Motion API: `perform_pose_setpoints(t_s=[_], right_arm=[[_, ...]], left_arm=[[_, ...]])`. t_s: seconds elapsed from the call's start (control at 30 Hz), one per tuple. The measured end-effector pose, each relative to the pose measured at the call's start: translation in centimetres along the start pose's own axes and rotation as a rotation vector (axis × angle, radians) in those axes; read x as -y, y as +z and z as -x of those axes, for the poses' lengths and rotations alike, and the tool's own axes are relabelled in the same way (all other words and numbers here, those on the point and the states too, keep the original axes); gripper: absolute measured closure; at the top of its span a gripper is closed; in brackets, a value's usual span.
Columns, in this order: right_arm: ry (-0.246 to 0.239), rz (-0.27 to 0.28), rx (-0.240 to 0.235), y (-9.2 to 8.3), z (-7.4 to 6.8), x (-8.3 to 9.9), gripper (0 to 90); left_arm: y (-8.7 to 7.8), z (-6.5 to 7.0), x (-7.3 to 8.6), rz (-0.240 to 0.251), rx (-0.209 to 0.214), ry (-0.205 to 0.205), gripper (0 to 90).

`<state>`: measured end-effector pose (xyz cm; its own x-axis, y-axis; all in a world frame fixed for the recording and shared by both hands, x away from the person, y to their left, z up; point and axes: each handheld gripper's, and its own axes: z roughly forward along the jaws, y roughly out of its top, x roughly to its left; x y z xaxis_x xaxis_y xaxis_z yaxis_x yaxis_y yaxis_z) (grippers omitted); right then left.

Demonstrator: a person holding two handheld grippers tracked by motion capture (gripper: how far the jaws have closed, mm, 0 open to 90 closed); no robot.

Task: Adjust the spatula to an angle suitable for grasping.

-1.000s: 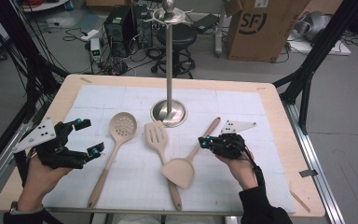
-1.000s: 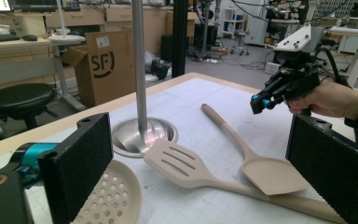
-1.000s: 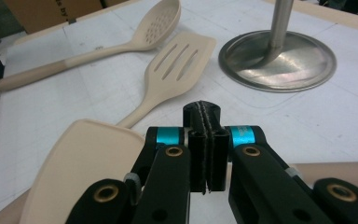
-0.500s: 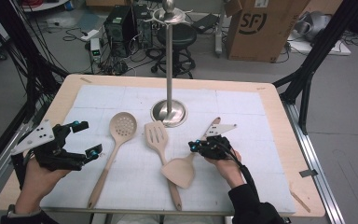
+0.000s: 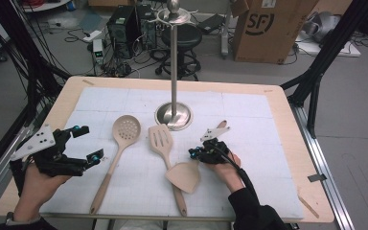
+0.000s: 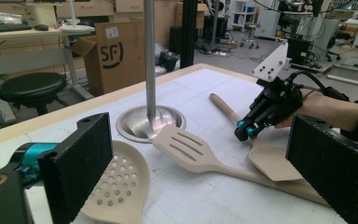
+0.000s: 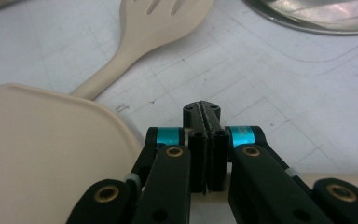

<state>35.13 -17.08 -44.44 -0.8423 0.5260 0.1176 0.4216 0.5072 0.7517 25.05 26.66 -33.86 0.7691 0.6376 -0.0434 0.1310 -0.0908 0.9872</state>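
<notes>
Now, step: the right tool (image 5: 197, 154), its jaws pressed together on nothing, is hovering at the flat turner (image 5: 184, 176); next it is needing to spread and straddle the handle.
Tabletop (image 5: 287, 191): pale wood under a gridded white mat, lying beneath both tools.
Stand (image 5: 173, 62): a polished metal pole on a round base, standing beyond the right tool.
Flat turner: smooth, beige, lying just beside the right tool's tips, its handle running under the tool.
Slotted turner (image 5: 160, 140): matte beige, lying between the tools.
Left tool (image 5: 84, 143): resting spread wide and empty.

Wooden table (image 5: 287, 143) under a white gridded mat (image 5: 249, 120) (three beige utensils, one steel stand base).
</notes>
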Motion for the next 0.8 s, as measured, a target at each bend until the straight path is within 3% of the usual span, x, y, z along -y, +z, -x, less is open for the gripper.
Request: perform_pose_setpoints(t_s=[0.07, 0.37, 0.8], right_arm=[[-0.006, -0.026, 0.01, 0.3, -0.2, -0.1, 90.0], [-0.026, -0.055, 0.036, 0.1, -0.7, -0.1, 90.0], [-0.033, -0.073, 0.012, -0.9, -0.6, 0.5, 90.0]], left_arm=[[0.0, 0.0, 0.0, 0.001, -0.003, -0.002, 7.8], [0.1, 0.0, 0.0, -0.01, -0.01, 0.015, 7.8], [-0.1, -0.2, 0.0, -0.002, -0.01, 0.006, 7.8]])
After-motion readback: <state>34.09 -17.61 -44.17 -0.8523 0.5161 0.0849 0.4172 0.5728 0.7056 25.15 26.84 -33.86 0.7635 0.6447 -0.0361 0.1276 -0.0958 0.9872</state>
